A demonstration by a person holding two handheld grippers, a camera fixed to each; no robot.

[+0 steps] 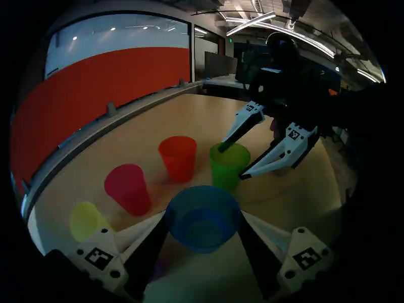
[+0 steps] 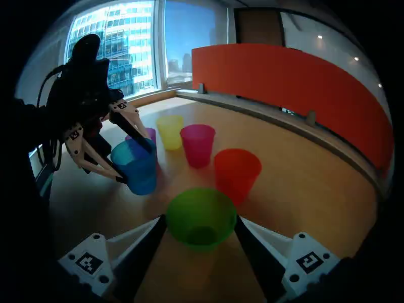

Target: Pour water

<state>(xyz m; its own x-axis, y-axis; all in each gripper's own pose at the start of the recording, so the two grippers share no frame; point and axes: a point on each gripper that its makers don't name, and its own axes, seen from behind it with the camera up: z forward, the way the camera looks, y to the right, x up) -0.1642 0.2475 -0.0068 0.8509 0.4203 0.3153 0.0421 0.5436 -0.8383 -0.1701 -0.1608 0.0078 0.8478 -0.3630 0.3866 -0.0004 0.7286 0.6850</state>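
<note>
My left gripper (image 1: 202,216) is shut on a blue cup (image 1: 202,230), one finger on each side of its wall. Across the table, my right gripper (image 1: 232,162) holds a green cup (image 1: 228,169) the same way. In the right gripper view the green cup (image 2: 201,222) sits between the right gripper's (image 2: 201,218) fingers, and the left gripper (image 2: 136,164) clasps the blue cup (image 2: 137,174), which leans slightly. I cannot tell whether either cup holds water.
On the wooden table (image 1: 202,116) stand a red cup (image 1: 178,157), a pink cup (image 1: 128,189) and a yellow cup (image 1: 85,220). A purple cup (image 2: 150,134) peeks out behind the blue one. An orange wall panel (image 2: 293,81) runs along the table's far edge.
</note>
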